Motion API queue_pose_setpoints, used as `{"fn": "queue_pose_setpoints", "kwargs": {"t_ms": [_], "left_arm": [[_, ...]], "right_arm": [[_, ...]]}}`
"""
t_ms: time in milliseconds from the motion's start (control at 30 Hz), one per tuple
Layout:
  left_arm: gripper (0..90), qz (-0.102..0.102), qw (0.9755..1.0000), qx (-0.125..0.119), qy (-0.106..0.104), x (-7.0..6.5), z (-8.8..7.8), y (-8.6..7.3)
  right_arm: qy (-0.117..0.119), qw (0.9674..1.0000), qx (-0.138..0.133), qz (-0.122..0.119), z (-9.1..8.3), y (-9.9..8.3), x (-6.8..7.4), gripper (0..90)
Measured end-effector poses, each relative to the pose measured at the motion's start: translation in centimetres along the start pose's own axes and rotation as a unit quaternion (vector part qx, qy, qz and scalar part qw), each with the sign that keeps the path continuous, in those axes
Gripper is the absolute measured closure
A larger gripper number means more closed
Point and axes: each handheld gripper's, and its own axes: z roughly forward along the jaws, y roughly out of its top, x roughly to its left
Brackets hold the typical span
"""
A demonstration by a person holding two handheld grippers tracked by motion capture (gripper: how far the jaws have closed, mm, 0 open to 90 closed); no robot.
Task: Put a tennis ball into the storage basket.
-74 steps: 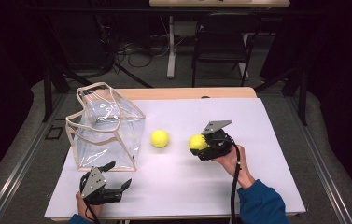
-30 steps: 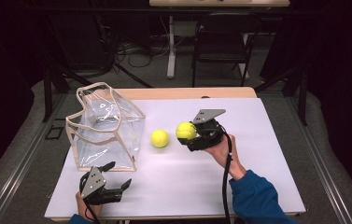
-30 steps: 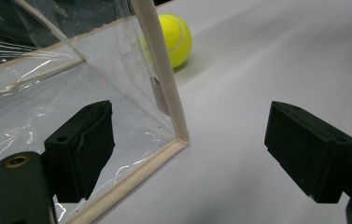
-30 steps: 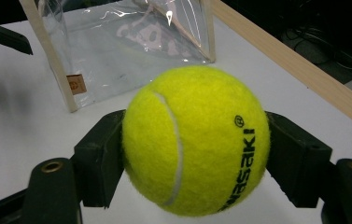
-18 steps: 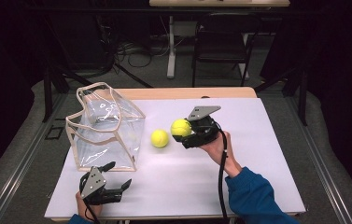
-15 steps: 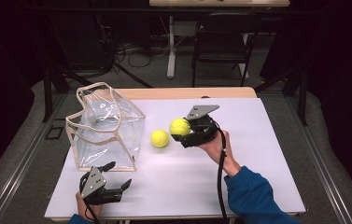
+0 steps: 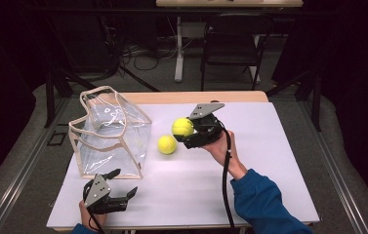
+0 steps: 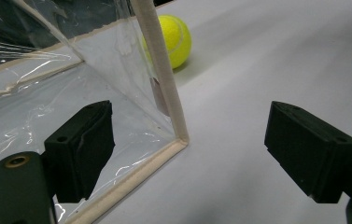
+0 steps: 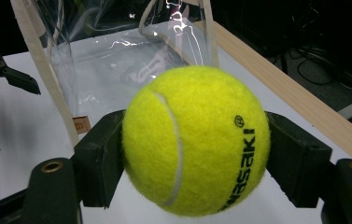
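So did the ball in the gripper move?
Yes. The held tennis ball in the right gripper moved left, toward the clear bag, past the tennis ball on the table.

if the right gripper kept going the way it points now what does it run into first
Most likely the clear bag, dead ahead beyond the held ball in the right gripper view; whether it meets the bag's side or mouth is hard to judge.
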Motion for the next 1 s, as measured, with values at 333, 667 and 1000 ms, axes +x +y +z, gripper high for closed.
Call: {"fn": "queue_pose_setpoints", "kwargs": {"t_ms": [333, 667, 1000], "left_arm": [[16.0, -0.002, 1.0000, 0.000, -0.002, 0.0, 0.0, 0.0], [16.0, -0.001, 1.0000, 0.000, -0.001, 0.0, 0.0, 0.0], [16.0, -0.002, 1.0000, -0.001, -0.002, 0.0, 0.0, 0.0]], "right_arm": [[0.005, 1.0000, 0.000, -0.002, 0.8, 0.9, -0.1, 26.8], [0.010, 0.9999, 0.004, -0.007, 1.8, 1.9, 0.0, 26.8], [0.013, 0.9999, 0.001, -0.011, 2.3, 2.8, 0.1, 26.8]]}}
